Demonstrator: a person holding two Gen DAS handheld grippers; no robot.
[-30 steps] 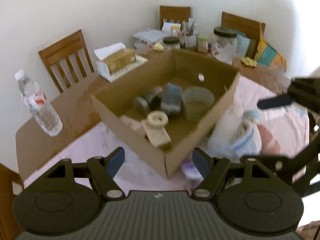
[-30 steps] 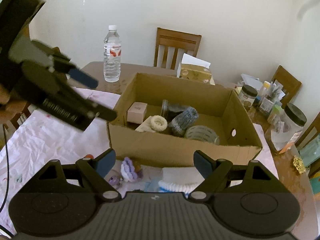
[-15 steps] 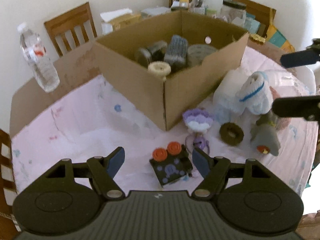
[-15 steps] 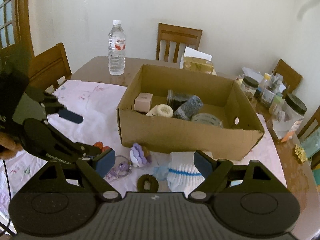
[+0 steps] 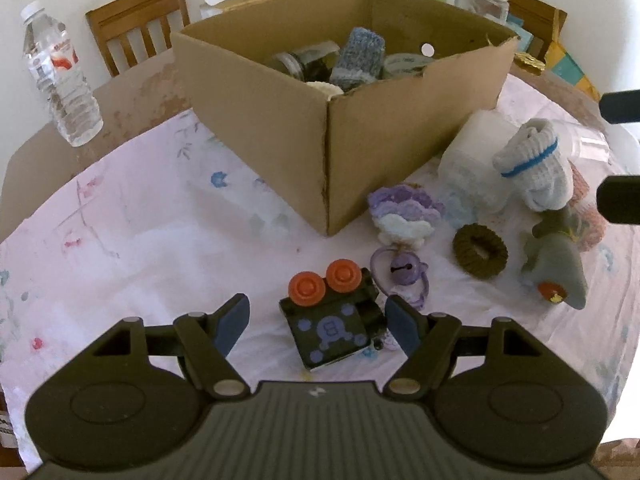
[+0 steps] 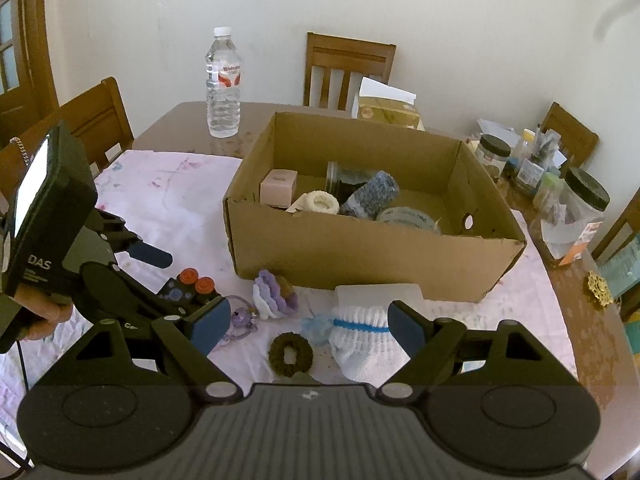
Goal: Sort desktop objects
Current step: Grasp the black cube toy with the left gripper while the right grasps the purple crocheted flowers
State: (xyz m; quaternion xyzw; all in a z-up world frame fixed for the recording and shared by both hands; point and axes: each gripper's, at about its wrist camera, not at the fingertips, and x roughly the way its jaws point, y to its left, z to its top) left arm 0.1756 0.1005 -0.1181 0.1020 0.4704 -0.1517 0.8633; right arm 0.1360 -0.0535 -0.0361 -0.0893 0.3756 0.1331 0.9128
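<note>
Sorting looks maybe halfway done. The cardboard box already holds a pink box, a cream ring, a dark jar, a blue knit roll and a tape roll. Still out on the counter in front of it: a black toy with two orange knobs, a purple bell keyring, a purple crochet shell, a brown scrunchie, a white sock and a grey plush.

Left claw is spread wide and empty, hovering right over the toy, which sits between its tips. The toy's long axis runs roughly away from the camera, knob end pointing toward the box, twisted slightly. Right claw is also wide apart and empty, above the scrunchie and sock.
</note>
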